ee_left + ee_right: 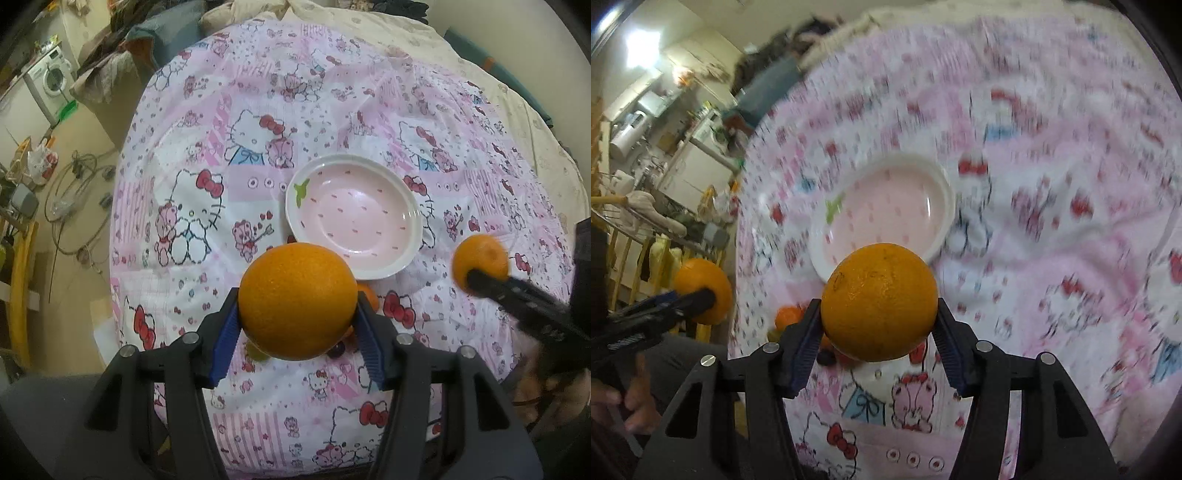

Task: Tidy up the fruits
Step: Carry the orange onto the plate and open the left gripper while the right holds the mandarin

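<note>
You are gripping one orange in each gripper, both held up above the tabletop. Your left gripper point(297, 314) is clamping a large orange point(297, 301) between its blue-padded fingers point(226, 338), one pad pressing on each side of the fruit. From the left wrist view this orange is hanging in front of the near rim of the pink plate point(406, 218), which is sitting bare on the Hello Kitty tablecloth point(192, 155) covering the tabletop.

Your right gripper point(879, 317) is squeezing a second orange point(879, 301) the same way, with a pad on either flank. In the right wrist view this fruit is overlapping the near edge of the plate, and the cloth beyond it is blurring heavily. In the left wrist view that same orange is showing off to the right of the plate, with one dark finger point(517, 291) crossing its front.

Beneath the gripped oranges, a few more fruits are lying on the cloth near the plate's front edge: a smaller orange fruit point(369, 297), a yellow-green piece point(255, 350) and a dark round one point(338, 349); they are mostly hidden, so you cannot tell exactly what they are.

A washing machine point(51, 79) is standing in the room to the left, and cables point(74, 192) are lying on the floor.
</note>
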The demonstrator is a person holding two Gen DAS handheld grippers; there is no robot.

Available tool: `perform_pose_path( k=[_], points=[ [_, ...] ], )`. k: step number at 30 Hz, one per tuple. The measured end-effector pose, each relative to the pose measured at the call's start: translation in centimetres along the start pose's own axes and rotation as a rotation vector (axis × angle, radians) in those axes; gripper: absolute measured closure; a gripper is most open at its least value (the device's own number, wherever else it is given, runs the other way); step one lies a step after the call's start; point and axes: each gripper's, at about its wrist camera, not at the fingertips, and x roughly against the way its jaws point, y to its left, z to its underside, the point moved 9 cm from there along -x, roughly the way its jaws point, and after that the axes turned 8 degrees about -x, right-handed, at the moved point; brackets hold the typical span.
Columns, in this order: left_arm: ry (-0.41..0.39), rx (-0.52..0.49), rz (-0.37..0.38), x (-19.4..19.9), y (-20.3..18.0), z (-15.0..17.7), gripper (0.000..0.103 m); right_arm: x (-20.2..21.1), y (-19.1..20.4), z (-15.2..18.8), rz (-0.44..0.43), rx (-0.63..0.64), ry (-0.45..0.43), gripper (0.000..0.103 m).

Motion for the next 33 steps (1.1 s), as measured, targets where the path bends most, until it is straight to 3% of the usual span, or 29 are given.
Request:
perform_pose_path(
  k=[4, 10, 21, 33],
  points=[
    [-0.011, -0.003, 0.009, -0.4, 0.1, -1.0, 0.049, 1.6, 0.6, -2.2, -0.01, 0.033, -0.077, 0.043],
    [-0.01, 0.0, 0.017, -2.0, 0.6, -2.7, 0.049, 1.6, 0.9, -5.4, -0.033, 0.044, -0.12, 0.043],
    [0.017, 0.045, 0.11, -7.6, 1.2, -7.1, 0.049, -1.7, -0.2, -9.5, 0.001, 0.08, -0.105, 0.043],
    [0.075, -0.071, 0.106, -13.5, -2.2, -11.1, 0.049, -6.3, -1.4, -11.5, 0.022, 0.083, -0.032, 0.043]
  ],
)
